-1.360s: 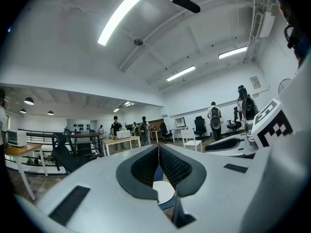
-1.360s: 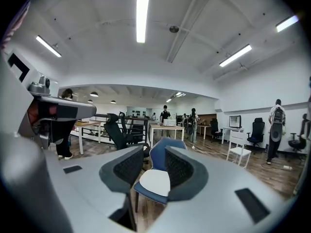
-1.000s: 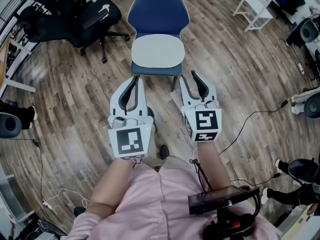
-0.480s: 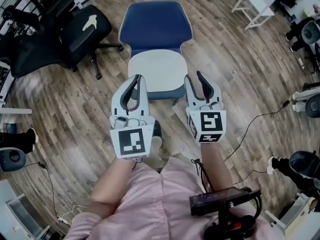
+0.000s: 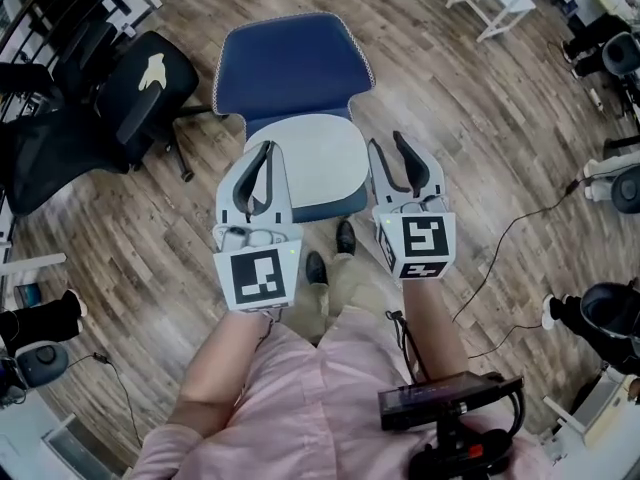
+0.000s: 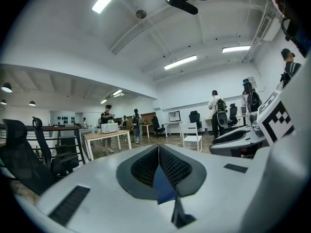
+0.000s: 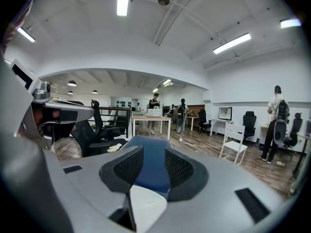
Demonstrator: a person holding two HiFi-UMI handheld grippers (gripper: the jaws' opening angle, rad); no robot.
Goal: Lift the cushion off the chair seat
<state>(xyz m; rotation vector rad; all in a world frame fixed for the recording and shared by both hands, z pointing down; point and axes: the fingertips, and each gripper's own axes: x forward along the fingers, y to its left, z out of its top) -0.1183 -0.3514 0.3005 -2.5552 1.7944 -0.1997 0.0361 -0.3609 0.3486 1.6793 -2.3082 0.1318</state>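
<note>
left gripper (image 5: 266, 158) jaws together, empty, at cushion's near-left edge | right gripper (image 5: 388, 148) jaws apart, empty, at near-right edge | white cushion (image 5: 310, 158) flat on blue chair (image 5: 290, 63) seat | black office chair (image 5: 135, 83) far left

In 1 second the 2 grippers have closed in on the chair (image 5: 290, 63). The left gripper (image 5: 268, 153) now overlaps the cushion's (image 5: 318, 148) near left edge, and the right gripper (image 5: 388, 140) flanks its right edge.
</note>
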